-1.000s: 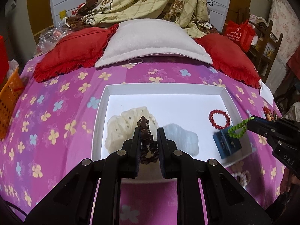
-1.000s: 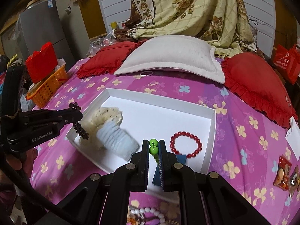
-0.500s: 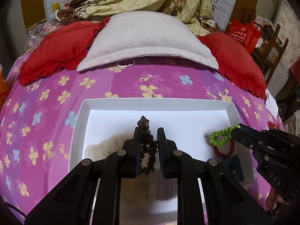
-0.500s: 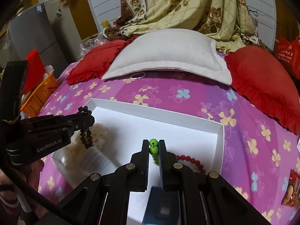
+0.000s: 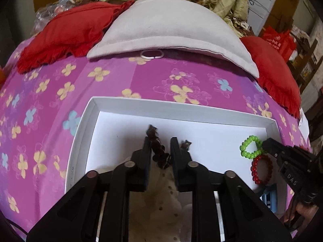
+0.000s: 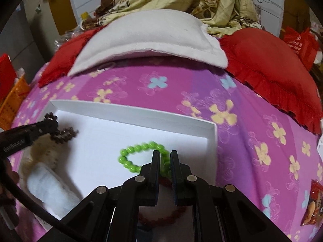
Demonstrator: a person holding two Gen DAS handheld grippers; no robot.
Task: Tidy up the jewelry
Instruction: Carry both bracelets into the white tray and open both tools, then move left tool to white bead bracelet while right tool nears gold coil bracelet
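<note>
- Nearest in our left view, the left gripper (image 5: 160,141) has its jaws opening; the dark brown bead bracelet (image 5: 159,153) sits between them, leaning on the left finger, and the gap to the right finger shows, so we judge the pads are letting go.
- Under it, at 6 o'clock, lies a cream lace cloth (image 5: 163,193) on the floor of the white box (image 5: 181,109).
- In our right view, the right gripper (image 6: 163,155) is also opening, with the green bead bracelet (image 6: 139,153) between its fingers and its loop lying on the box floor toward 10 o'clock.
- Beneath that gripper, at 6 o'clock, a red bead bracelet (image 6: 161,217) lies in the box, just beside the green one.
- At 8 o'clock in the right view, a pale blue folded cloth (image 6: 48,185) rests in the box.
- Farther off, the box stands on a pink flowered bedspread (image 6: 181,84).
- At 12 o'clock, a white pillow (image 6: 145,34) lies between two red cushions (image 6: 268,60).
</note>
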